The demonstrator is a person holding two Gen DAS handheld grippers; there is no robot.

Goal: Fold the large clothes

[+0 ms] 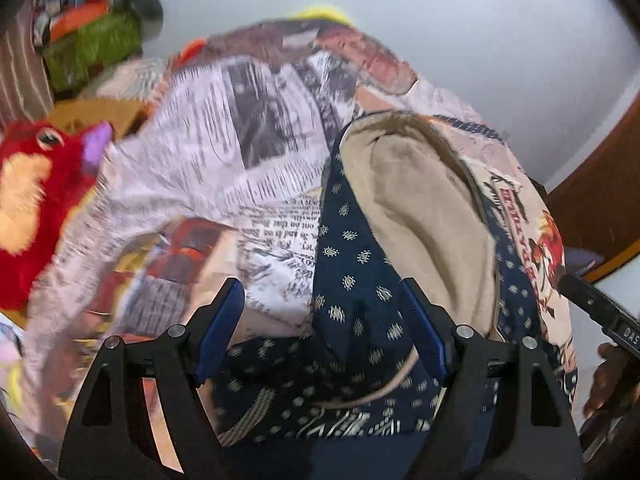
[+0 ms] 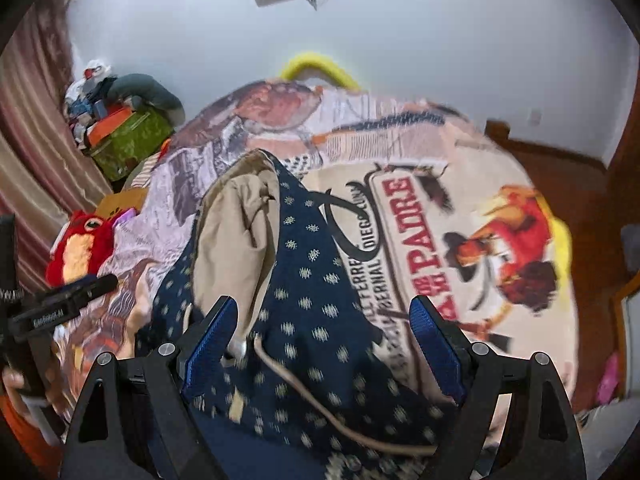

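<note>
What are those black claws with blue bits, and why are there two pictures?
Each claw is a hand-held tool; a person carries one in each hand. A small camera sits on each, looking along its fingers, so one picture comes from the left tool and one from the right tool. Both stand open, holding nothing. Under them lies a blue dotted garment with a tan lining, on a printed bedspread. A red plush toy sits at the side. The clothes are to be folded.

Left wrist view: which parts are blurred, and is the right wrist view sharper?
Left wrist view: red plush toy and newspaper-print bedcover smear with motion blur. Right wrist view: poster lettering is readable, navy patterned garment blurs near the fingers. Both bend at the edges.
</note>
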